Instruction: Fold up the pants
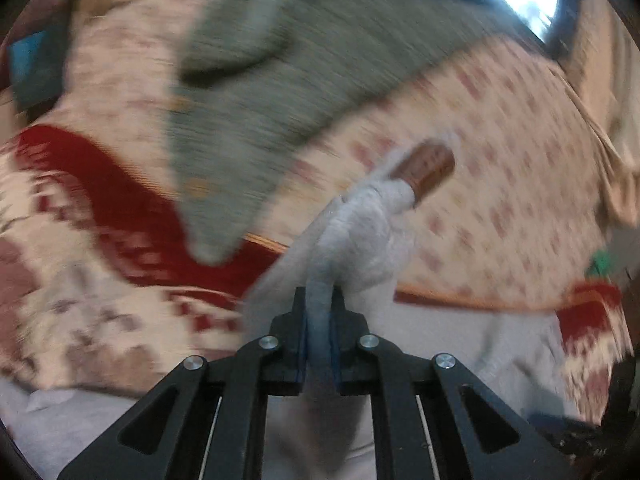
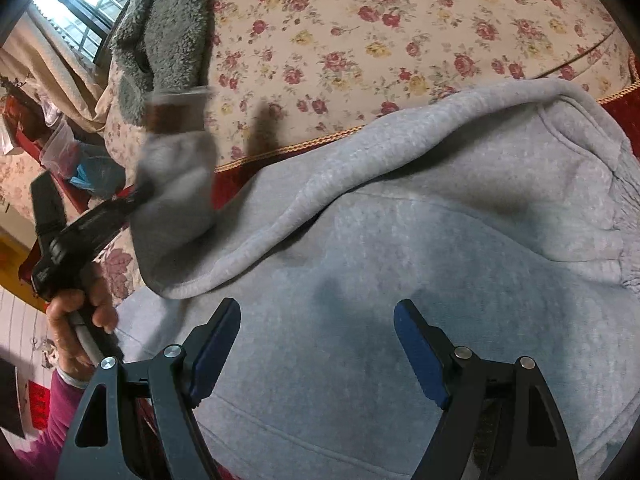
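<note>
Pants [image 2: 400, 280] in left hand-held gripper [image 1: 319, 320]

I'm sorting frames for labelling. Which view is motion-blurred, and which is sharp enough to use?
Left wrist view: heavy motion smear over the floral bedspread and green-grey blanket; only the left gripper, shut on the grey pants, stays crisp. Right wrist view: sharp, except the lifted pant leg; the window is blown out.

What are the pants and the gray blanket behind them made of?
Light gray pants: apparently soft cotton fleece, matte, with a napped surface and gathered waistband. Gray blanket: looks like plush synthetic fleece, showing a shaggy, tufted pile. Neither fiber can be confirmed.
</note>
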Motion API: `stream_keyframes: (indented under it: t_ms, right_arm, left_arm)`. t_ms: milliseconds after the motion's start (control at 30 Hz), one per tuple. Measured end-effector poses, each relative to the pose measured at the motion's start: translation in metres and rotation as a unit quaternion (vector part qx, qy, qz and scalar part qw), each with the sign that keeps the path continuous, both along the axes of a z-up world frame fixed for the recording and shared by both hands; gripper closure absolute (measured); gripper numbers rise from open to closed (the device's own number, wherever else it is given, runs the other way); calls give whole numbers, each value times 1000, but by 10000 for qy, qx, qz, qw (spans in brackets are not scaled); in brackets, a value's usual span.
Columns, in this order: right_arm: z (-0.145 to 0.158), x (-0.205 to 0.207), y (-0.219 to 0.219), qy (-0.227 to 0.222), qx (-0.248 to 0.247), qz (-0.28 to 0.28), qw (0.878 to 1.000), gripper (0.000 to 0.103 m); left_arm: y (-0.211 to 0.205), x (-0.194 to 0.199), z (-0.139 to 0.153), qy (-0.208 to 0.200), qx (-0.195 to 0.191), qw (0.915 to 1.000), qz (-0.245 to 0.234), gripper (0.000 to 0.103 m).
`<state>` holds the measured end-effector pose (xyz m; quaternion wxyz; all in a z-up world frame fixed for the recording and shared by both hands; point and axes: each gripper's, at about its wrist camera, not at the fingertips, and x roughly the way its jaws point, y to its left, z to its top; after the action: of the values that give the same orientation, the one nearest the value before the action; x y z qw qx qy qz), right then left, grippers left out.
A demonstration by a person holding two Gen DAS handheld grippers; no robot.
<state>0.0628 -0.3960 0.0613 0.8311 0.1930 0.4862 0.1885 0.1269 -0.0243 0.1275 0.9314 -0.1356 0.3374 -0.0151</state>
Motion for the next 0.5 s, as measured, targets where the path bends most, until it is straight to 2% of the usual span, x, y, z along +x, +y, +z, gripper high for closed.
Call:
stream_keyframes:
  t_ms: [100, 200, 333, 433, 467, 500]
  right_arm:
    - [0, 3, 7, -19, 2, 49, 10000, 19]
    - [0, 9, 7, -24, 95, -35, 9999, 19]
    - [-3, 25, -12, 113, 432, -425, 9981, 17]
    - [-4, 35, -27, 258, 581, -683, 9956, 16]
    - [-3, 37, -30, 268, 627, -743, 9949, 16]
    - [-2, 37, -34, 260, 662, -794, 9943, 15]
  left_arm:
    - [40, -22, -3, -4, -91, 9973, 733, 94]
    - [69, -41, -22, 244, -206, 9921, 1216, 94]
    - [89, -54, -62, 754, -606, 9854, 1402, 93]
    - [94, -61, -76, 786, -791, 9835, 1421, 88]
    - [94, -65, -78, 765, -802, 9829, 1467, 74]
    - [97, -67, -80, 777, -873, 9819, 1493, 47]
